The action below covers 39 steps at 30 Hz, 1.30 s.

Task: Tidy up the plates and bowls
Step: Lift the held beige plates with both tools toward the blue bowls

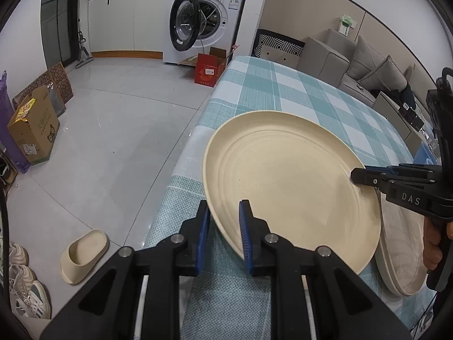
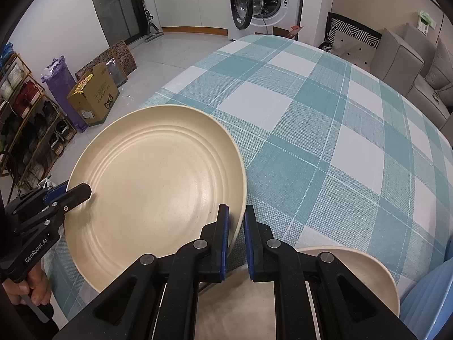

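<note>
cream plate (image 1: 286, 178) tilted face-up over checked tablecloth (image 1: 266, 90) at table edge, rim pinched by left gripper (image 1: 225, 218) and right gripper (image 2: 235, 221); second plate (image 2: 365, 266) beneath, partly hidden.

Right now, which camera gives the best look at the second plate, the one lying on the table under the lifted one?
The left wrist view: the second plate shows its side edge and a broad strip beside the lifted plate. In the right wrist view the right gripper and its fingers hide much of it.
</note>
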Each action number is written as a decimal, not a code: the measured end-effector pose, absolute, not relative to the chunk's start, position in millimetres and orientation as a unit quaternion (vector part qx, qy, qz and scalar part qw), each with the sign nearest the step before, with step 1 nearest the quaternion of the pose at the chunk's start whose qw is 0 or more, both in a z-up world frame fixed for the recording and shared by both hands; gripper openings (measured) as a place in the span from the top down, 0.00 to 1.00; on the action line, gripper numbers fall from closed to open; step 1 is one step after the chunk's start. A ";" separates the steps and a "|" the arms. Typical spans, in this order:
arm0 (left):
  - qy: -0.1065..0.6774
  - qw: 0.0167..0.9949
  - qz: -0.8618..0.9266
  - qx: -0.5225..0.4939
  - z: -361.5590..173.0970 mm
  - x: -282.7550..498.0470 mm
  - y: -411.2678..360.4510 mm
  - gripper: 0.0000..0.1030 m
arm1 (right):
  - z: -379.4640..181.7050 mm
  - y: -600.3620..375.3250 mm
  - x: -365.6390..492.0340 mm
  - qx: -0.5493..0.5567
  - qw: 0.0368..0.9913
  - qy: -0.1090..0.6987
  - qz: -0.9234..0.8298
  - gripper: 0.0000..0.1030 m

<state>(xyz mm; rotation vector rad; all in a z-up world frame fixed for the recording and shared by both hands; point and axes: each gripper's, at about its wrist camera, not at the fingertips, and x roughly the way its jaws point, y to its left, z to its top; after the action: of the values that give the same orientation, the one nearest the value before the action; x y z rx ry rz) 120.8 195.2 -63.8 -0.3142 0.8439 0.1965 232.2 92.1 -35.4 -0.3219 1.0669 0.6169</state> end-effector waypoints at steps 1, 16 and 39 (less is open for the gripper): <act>0.406 0.896 0.095 -0.152 -62.6 120.3 195.6 0.82 | -34.5 92.4 231.7 -0.151 0.804 0.497 0.289 0.90; 0.383 0.909 0.082 -0.143 -39.4 111.5 184.7 0.82 | -5.7 76.8 215.4 -0.153 0.817 0.477 0.284 0.90; 0.360 0.926 0.026 -0.111 -9.3 107.2 139.4 0.82 | 25.0 4.8 176.9 -0.117 0.836 0.474 0.250 0.89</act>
<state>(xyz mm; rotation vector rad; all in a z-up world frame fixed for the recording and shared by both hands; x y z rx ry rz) 107.2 139.4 -9.3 -0.2271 0.7375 0.0536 176.9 4.8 25.0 -0.2482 1.0040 0.5298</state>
